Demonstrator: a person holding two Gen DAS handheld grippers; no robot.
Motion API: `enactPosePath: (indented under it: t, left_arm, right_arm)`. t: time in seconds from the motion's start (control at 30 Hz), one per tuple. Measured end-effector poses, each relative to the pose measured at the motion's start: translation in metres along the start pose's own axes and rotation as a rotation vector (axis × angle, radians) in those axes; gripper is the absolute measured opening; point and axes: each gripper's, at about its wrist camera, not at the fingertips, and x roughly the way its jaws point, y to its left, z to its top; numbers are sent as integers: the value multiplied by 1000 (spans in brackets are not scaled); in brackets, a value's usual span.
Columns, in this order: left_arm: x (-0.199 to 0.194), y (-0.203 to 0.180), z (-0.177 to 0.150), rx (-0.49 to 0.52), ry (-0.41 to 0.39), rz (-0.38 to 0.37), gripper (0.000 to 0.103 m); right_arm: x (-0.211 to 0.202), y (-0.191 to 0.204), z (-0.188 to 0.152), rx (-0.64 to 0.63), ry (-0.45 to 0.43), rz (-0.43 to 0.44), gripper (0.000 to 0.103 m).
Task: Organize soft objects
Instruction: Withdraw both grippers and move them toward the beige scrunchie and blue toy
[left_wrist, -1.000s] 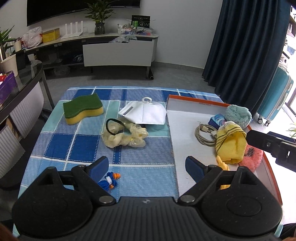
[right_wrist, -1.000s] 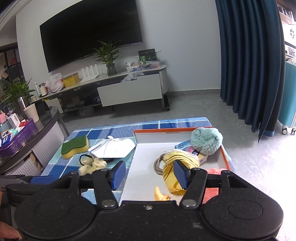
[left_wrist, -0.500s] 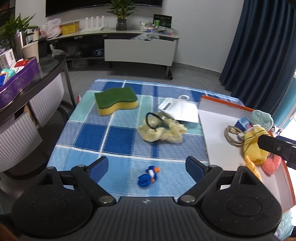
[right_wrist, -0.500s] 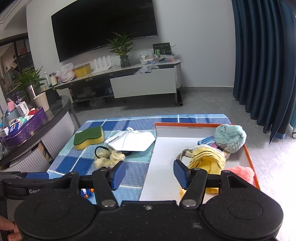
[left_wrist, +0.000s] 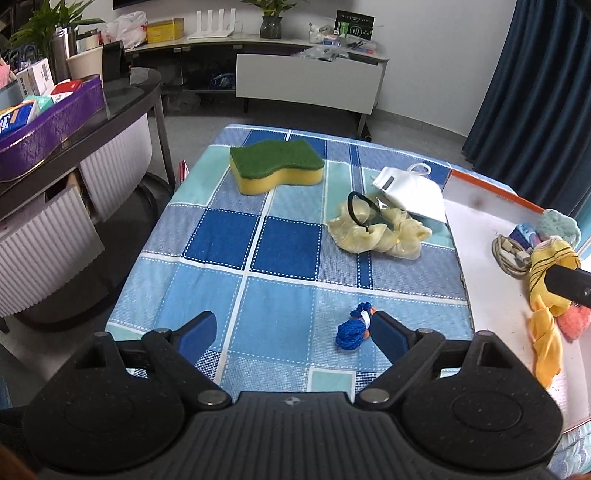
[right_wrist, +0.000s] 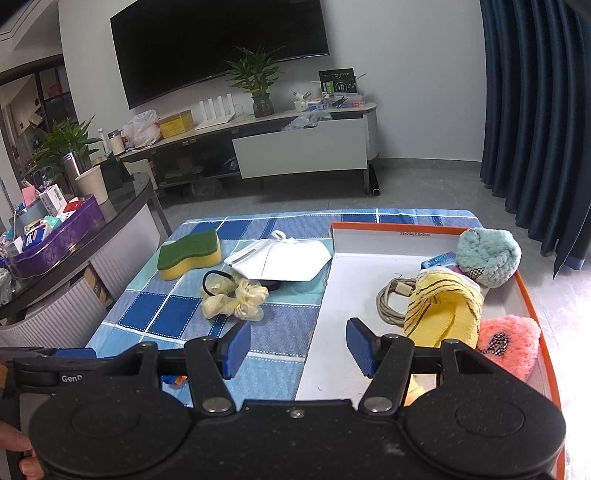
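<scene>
My left gripper (left_wrist: 291, 328) hangs open over the near part of the blue checked tablecloth (left_wrist: 221, 266). A small blue knitted toy (left_wrist: 351, 330) lies just inside its right finger. Further back lie a green-and-yellow sponge (left_wrist: 275, 170), a pale yellow scrunchie (left_wrist: 380, 234) with a black hair tie (left_wrist: 360, 208), and a white face mask (left_wrist: 410, 194). My right gripper (right_wrist: 299, 347) is open and empty above the left edge of the orange-rimmed white tray (right_wrist: 351, 280). The tray holds a yellow striped cloth (right_wrist: 443, 310), a teal fluffy ball (right_wrist: 487, 254), a pink fluffy piece (right_wrist: 509, 343) and a coiled cable (right_wrist: 391, 299).
A dark glass side table (left_wrist: 110, 110) with a purple box (left_wrist: 51, 125) of small packages stands left of the cloth-covered table. A TV cabinet (right_wrist: 299, 151) lines the far wall and dark blue curtains (right_wrist: 535, 92) hang on the right. A hand (right_wrist: 22, 458) shows at the lower left.
My left gripper slid to the left and lower, so the blue toy went from beside its left finger to beside its right one. The right gripper dipped toward the tray. Both stayed open.
</scene>
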Motion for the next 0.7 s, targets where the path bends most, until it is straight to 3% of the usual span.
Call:
enactPosePath:
  t: [0.7]
  left_arm:
    - [59, -38, 38, 87, 9, -70, 98]
  right_arm:
    - [29, 15, -16, -27, 80, 68, 70]
